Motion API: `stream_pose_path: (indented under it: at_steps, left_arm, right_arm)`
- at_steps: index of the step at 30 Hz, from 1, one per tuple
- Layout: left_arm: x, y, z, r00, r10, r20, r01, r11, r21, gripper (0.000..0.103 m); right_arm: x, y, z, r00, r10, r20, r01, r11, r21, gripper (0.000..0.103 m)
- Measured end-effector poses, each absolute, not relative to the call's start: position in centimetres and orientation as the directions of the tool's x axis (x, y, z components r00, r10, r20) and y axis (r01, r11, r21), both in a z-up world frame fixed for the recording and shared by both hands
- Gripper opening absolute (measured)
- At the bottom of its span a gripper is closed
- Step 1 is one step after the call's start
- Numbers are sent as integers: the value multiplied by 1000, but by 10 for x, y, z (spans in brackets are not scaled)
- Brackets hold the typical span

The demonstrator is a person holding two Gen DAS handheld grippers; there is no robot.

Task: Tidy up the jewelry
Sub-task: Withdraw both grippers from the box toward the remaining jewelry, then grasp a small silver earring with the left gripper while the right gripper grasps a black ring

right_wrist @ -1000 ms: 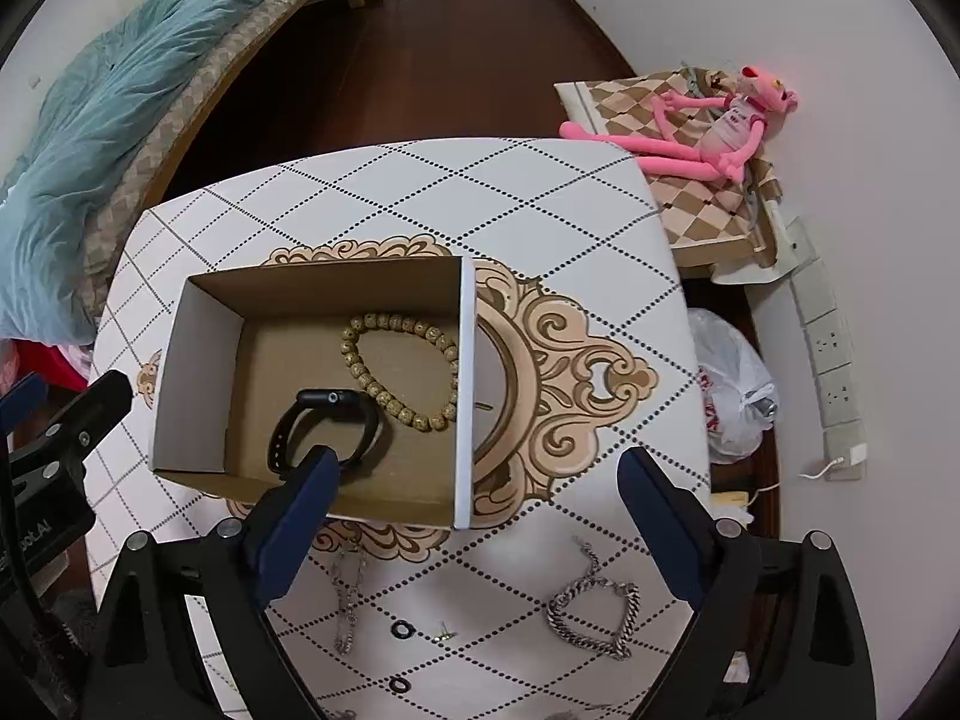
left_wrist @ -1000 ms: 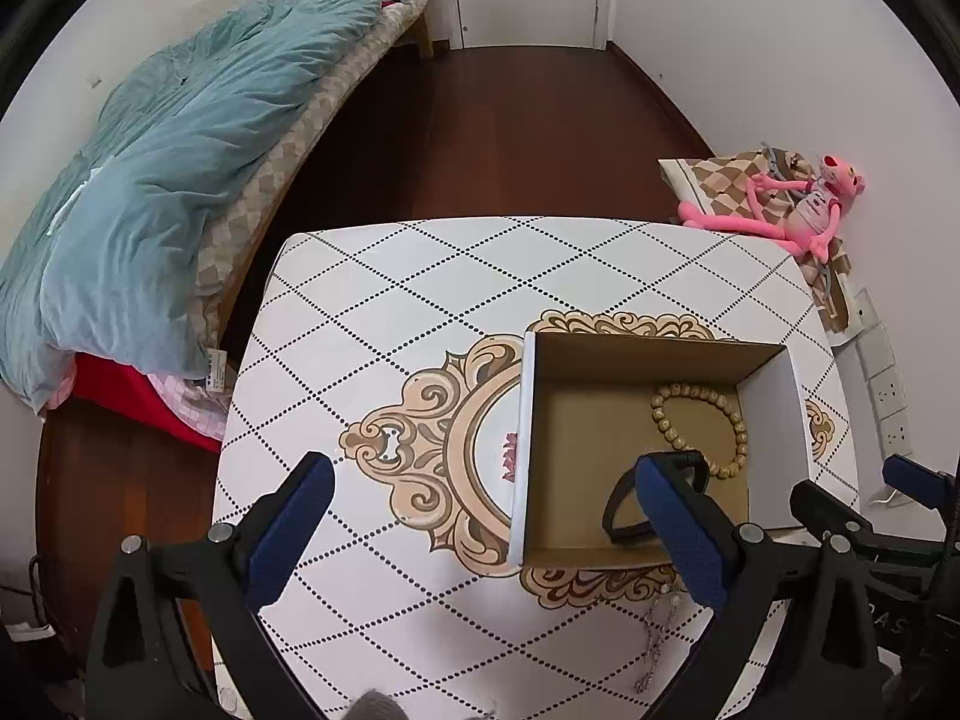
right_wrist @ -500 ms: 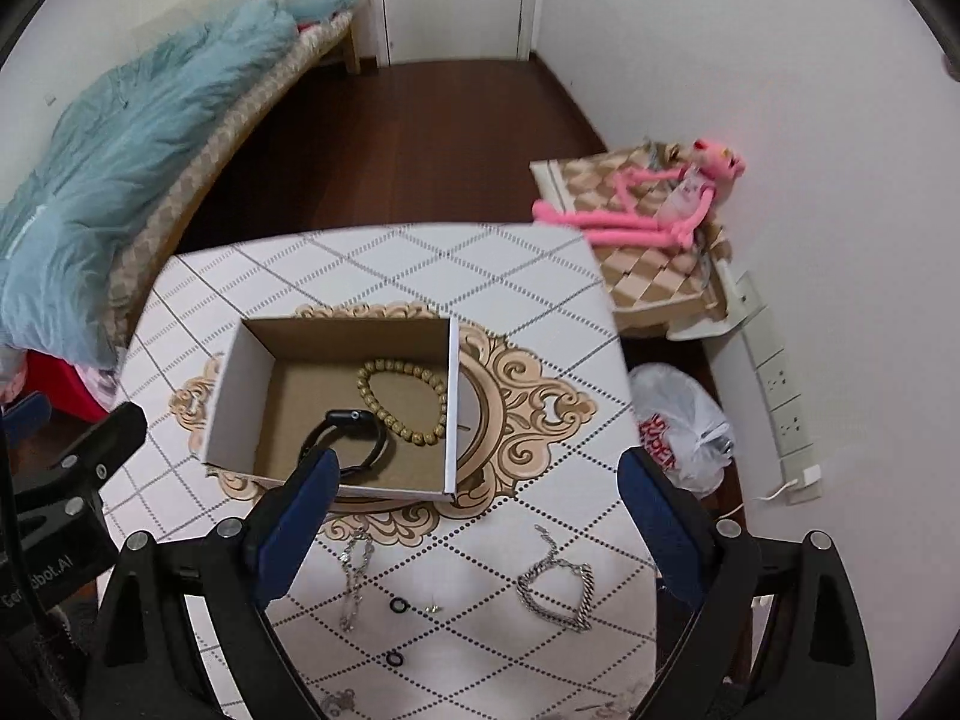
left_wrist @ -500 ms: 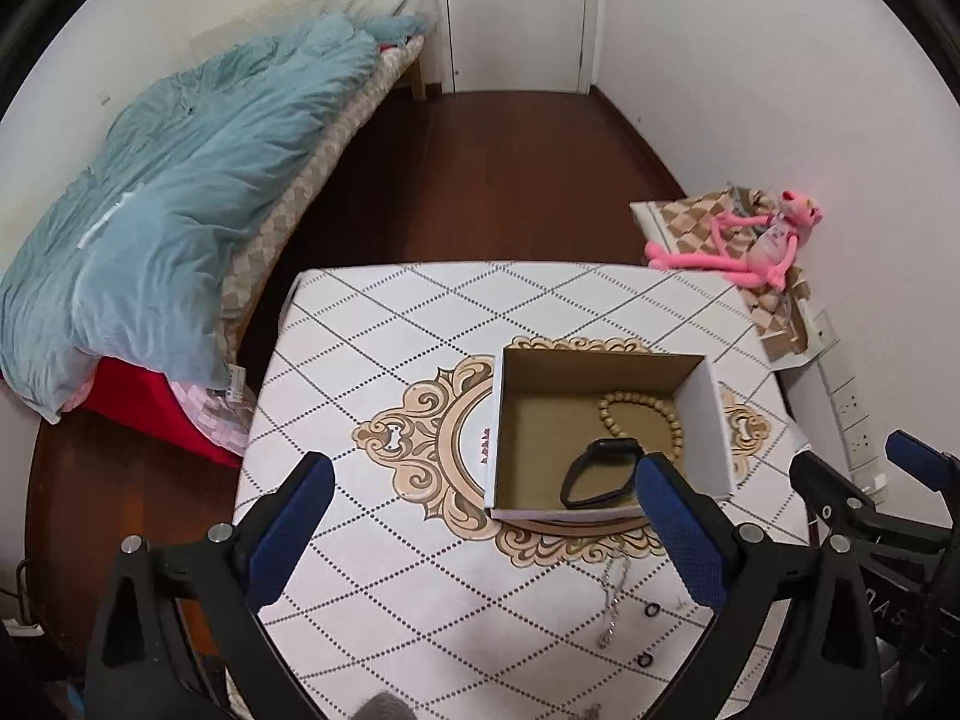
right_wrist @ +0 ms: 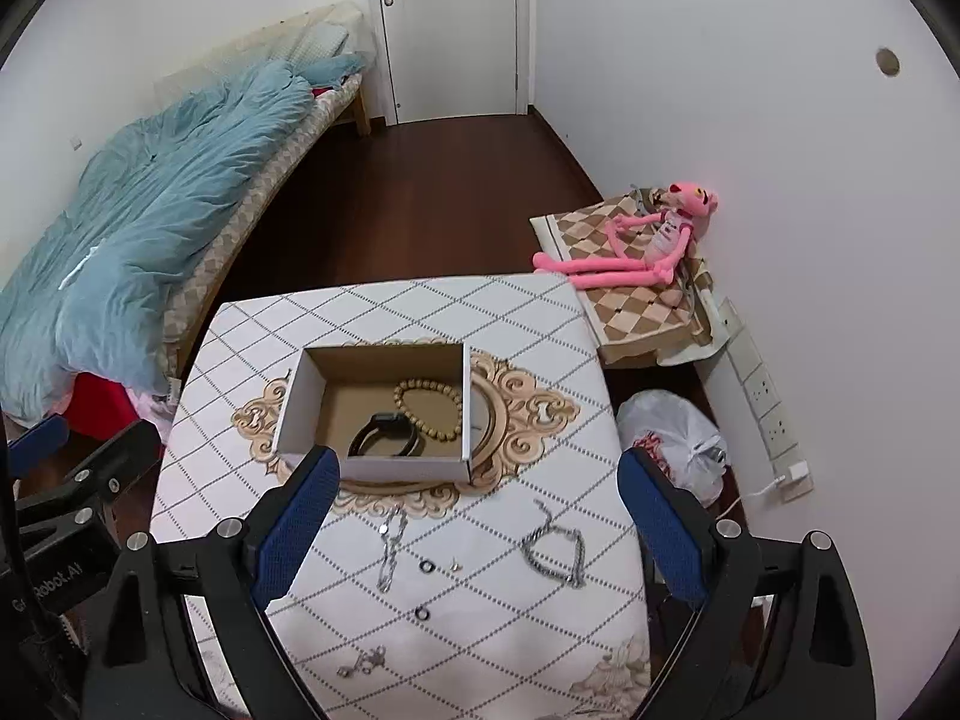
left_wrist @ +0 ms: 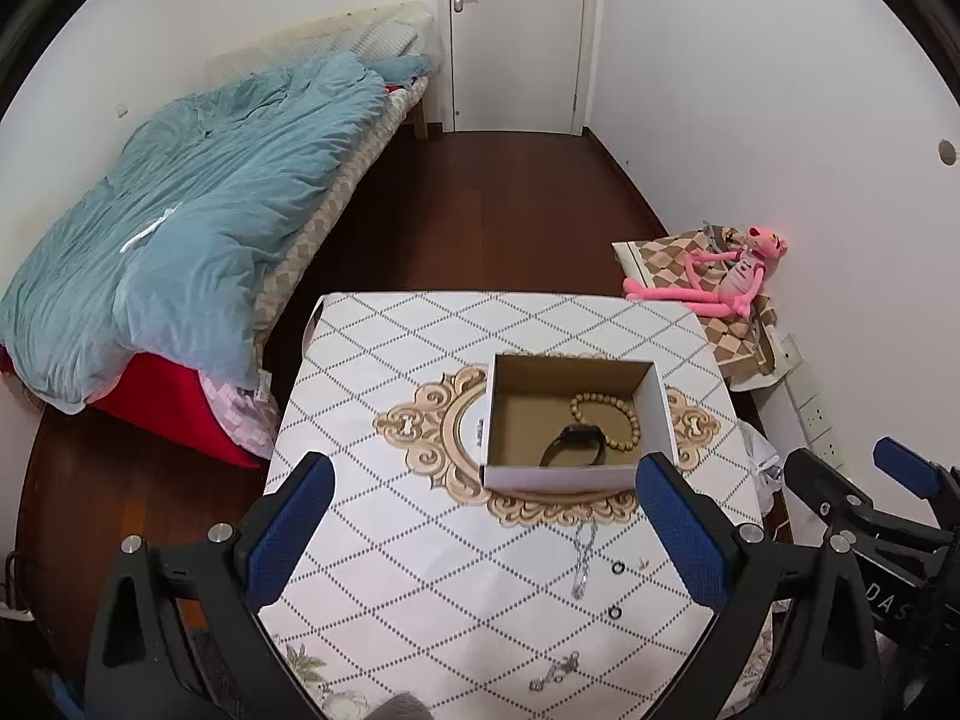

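An open cardboard box (left_wrist: 654, 414) (right_wrist: 300, 402) sits mid-table and holds a wooden bead bracelet (left_wrist: 606, 429) (right_wrist: 429, 411) and a black band (left_wrist: 573, 450) (right_wrist: 384, 438). In front of the box lie a thin silver chain (right_wrist: 390, 552) (left_wrist: 582, 558), a thick silver chain bracelet (right_wrist: 555, 546), two small black rings (right_wrist: 426, 565) (left_wrist: 617, 567), a tiny stud (right_wrist: 456, 565) and a small silver piece (right_wrist: 363, 660) (left_wrist: 555, 672). My left gripper (left_wrist: 480, 534) and right gripper (right_wrist: 480, 525) are both open and empty, high above the table's near side.
The table (left_wrist: 390, 540) has a white diamond-pattern cloth. A bed with a blue duvet (left_wrist: 180, 228) stands left. A pink plush toy (right_wrist: 636, 240) on a cushion and a plastic bag (right_wrist: 672, 438) lie on the floor at the right by the wall.
Both grippers have pulled up and back from the box, so the table and room look smaller and more loose jewelry shows. Both stay open and empty.
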State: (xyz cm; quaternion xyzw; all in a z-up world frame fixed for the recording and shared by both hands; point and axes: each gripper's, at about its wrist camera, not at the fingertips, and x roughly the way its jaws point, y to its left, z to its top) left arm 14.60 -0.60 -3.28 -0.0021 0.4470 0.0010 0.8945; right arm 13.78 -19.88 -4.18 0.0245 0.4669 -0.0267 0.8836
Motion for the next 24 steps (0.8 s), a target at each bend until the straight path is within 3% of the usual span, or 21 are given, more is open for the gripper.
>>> stream_pose_path:
  at_steps: [6,17,19,21,24]
  left_arm:
    - [124,-5,-66,548,43,-836,-9,999,46,103]
    - [71,-15,-203,309,35,-950,72,996,60,102]
    - [65,-18,-217,280,19,-960,85,995,45,97]
    - [60,-23,-228,265,3,-964,104,994,32,83]
    - [54,-32,-238,255,-11,-967,138,990,25,81]
  right_arm:
    - [113,-204,-69,513,-28,-858,84,996,18,95]
    - [62,-228,-182,319,2,-948,146,988,51,95]
    - [54,-235,-199,289,7,-957,166,984,57,95]
    - [50,-242,-211,271,11,-962,183,981,63,95]
    - [44,-249,-222,254,5,-967,202,978,59,95]
